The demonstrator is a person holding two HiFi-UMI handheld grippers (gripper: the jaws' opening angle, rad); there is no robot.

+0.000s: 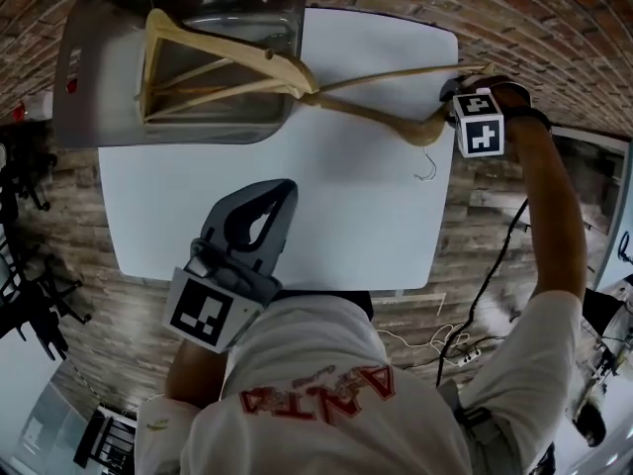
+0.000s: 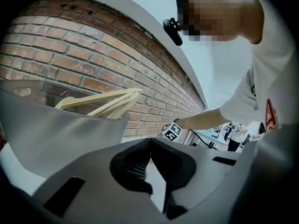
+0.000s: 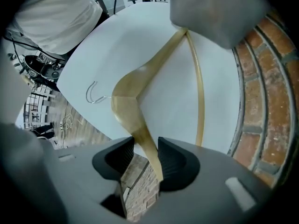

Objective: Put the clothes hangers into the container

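White short-sleeved T-shirt (red print), grey left gripper with black-and-white marker cube.

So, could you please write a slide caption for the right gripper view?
Open tongs straddle one arm of a wooden hanger stretched across the white table.

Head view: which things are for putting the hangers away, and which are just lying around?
For the job:
- wooden hanger, one arm between the open jaws of the right gripper
- hangers already in the grey container
- left gripper, shut and empty

Just lying about:
- floor cables
- white table, only holding things up
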